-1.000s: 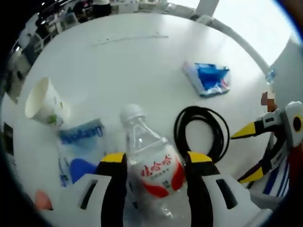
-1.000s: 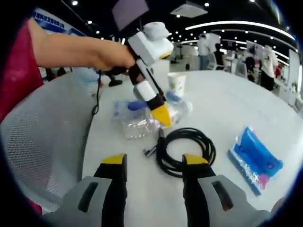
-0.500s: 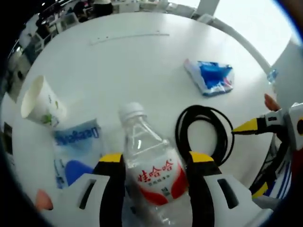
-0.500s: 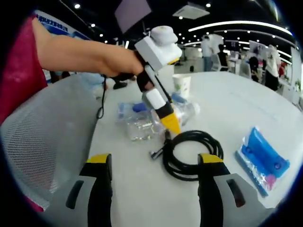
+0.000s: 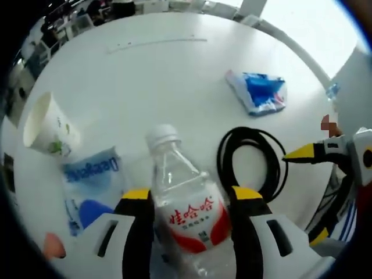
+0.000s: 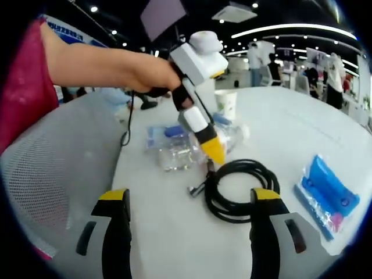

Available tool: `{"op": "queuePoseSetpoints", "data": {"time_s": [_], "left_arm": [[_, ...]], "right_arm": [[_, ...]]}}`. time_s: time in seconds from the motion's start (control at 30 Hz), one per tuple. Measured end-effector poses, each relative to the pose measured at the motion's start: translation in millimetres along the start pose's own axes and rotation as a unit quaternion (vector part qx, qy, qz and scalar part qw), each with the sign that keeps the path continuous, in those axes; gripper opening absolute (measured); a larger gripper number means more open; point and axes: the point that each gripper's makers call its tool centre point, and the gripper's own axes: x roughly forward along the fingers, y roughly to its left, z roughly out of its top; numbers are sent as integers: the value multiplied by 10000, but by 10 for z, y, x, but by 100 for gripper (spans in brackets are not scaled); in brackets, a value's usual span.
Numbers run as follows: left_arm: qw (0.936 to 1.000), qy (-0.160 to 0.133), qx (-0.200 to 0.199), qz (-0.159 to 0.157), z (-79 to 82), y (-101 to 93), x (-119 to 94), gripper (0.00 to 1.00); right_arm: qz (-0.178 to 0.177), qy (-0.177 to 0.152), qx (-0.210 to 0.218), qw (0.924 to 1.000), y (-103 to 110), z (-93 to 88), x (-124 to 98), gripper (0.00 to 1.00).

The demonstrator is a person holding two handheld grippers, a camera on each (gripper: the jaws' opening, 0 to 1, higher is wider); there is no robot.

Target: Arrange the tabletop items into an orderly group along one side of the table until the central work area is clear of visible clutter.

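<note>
A clear water bottle (image 5: pixel 187 210) with a red label and white cap lies between the yellow-tipped jaws of my left gripper (image 5: pixel 190 195), which is shut on it. In the right gripper view the bottle (image 6: pixel 185 154) rests on the white table (image 6: pixel 290 133) under the left gripper (image 6: pixel 213 152), held by a person's hand. A coiled black cable (image 5: pixel 251 164) lies just right of the bottle. My right gripper (image 6: pixel 189 196) stands open, wide apart, just short of the cable (image 6: pixel 238 187). The right gripper (image 5: pixel 309 195) comes in from the right in the left gripper view.
A white paper cup (image 5: pixel 43 125) lies tipped at the left, beside a blue-and-white packet (image 5: pixel 93 181). A blue tissue pack (image 5: pixel 258 93) sits beyond the cable, also seen as the pack (image 6: pixel 325 195). A grey mesh chair (image 6: pixel 52 174) stands by the table edge.
My right gripper's jaws have spread wider apart and its view has shifted slightly. The left gripper keeps its hold on the bottle, barely moved.
</note>
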Motion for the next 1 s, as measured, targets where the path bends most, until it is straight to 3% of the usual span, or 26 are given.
{"op": "queuePoseSetpoints", "data": {"time_s": [0.27, 0.63, 1.0], "left_arm": [[10000, 8, 4, 70, 11, 8, 17, 48], [9995, -265, -153, 38, 49, 26, -21, 44], [9984, -545, -128, -6, 180, 17, -204, 40]], "right_arm": [[24, 20, -1, 10000, 18, 0, 0, 82], [24, 25, 33, 10000, 18, -1, -2, 80], [13, 4, -23, 10000, 9, 75, -7, 79]]}}
